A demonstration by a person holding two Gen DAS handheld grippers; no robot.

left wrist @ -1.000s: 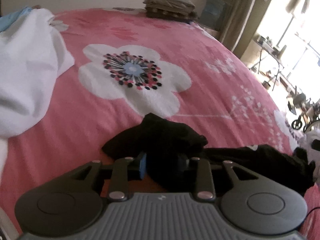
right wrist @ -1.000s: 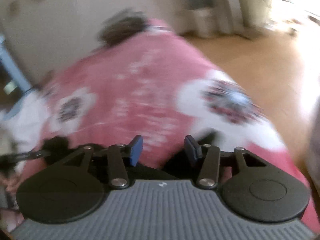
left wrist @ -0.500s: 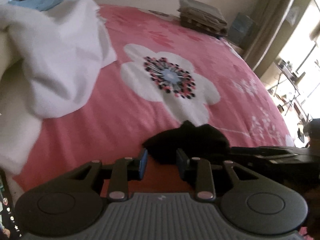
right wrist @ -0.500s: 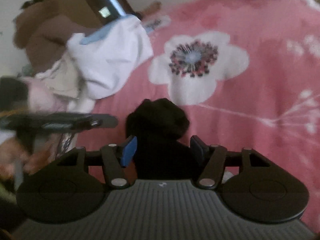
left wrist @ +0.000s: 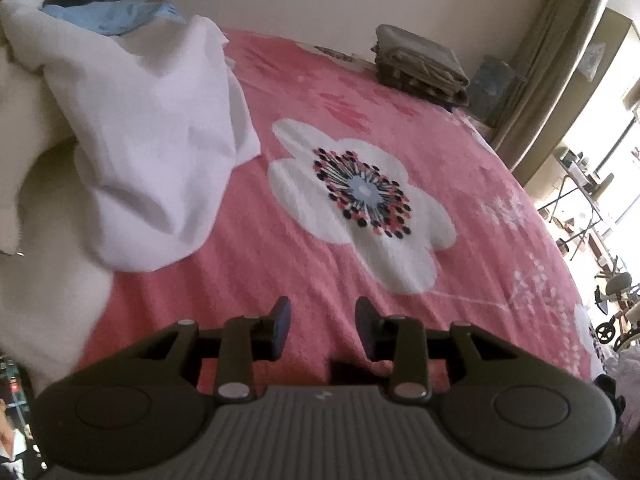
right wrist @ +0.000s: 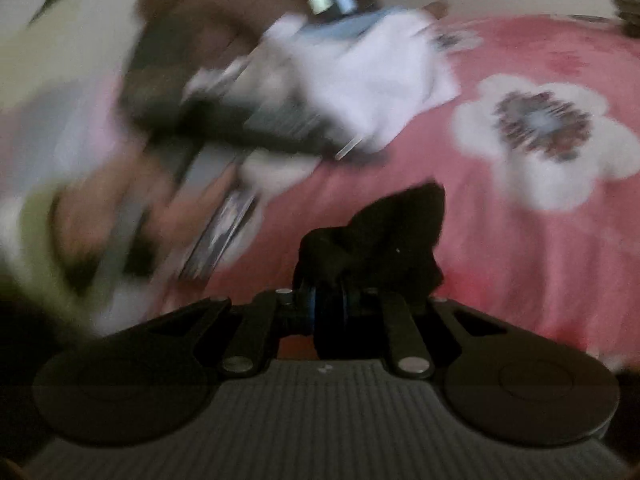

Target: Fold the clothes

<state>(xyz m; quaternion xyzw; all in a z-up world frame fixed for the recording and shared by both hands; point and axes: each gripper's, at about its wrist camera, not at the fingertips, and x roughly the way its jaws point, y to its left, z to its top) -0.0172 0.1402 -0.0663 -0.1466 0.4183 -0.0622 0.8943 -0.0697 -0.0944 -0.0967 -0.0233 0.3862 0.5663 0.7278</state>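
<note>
While my right gripper pinches the black cloth tight so it lifts off the pink bed, my left gripper hangs over the bed with fingers spread, holding nothing.

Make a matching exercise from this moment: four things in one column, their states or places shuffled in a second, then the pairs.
1. left gripper
2. right gripper
3. white garment
4. folded stack

A. at the bed's far edge
B. shut on the black garment
C. open, holding nothing
D. heaped at the left of the bedspread

Pairs: 1-C, 2-B, 3-D, 4-A
</note>
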